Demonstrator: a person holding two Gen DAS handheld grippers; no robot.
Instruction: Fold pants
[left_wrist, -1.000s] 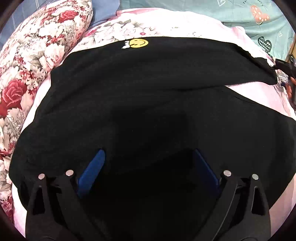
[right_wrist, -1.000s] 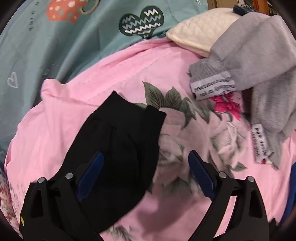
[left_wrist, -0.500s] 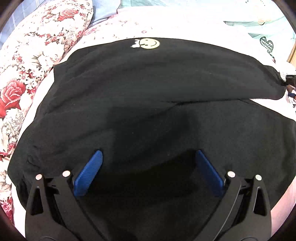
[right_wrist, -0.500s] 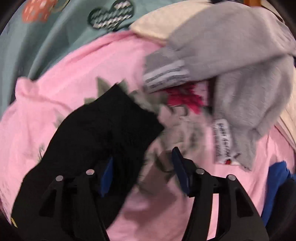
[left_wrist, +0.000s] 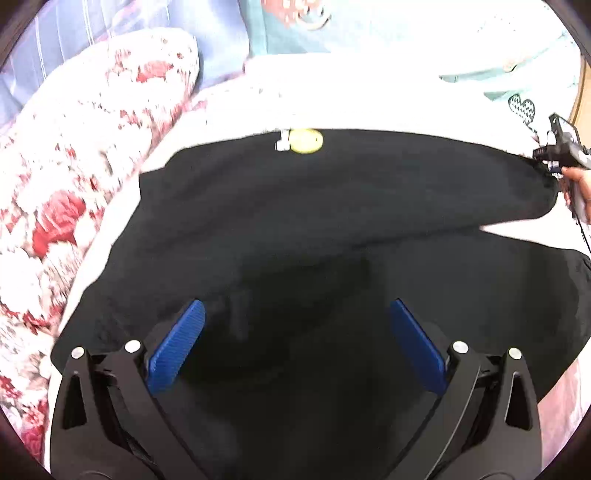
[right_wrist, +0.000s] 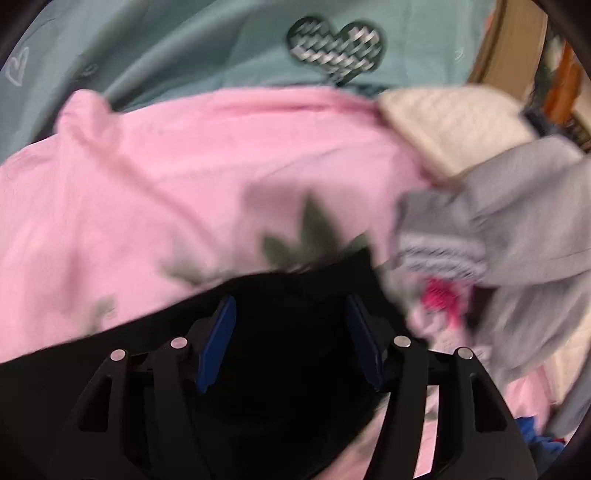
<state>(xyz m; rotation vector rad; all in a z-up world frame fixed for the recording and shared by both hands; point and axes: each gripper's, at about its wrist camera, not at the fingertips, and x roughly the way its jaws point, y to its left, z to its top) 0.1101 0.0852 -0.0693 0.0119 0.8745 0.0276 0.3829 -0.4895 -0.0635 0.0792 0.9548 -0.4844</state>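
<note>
I count one pair of black pants (left_wrist: 332, 229), two grippers in my hands, left (left_wrist: 293, 341) and right (right_wrist: 291, 339), one floral pillow (left_wrist: 74, 177), one pink sheet (right_wrist: 184, 177), and one grey garment (right_wrist: 517, 236).

No lettering or number can be read in either view. The only signs are a round yellow emblem (left_wrist: 306, 140) on the black fabric pants (left_wrist: 332, 229), far ahead of the left gripper's fingers, and a zigzag-patterned heart (right_wrist: 335, 50) printed on the teal cotton sheet (right_wrist: 184, 48) beyond the right gripper.
</note>
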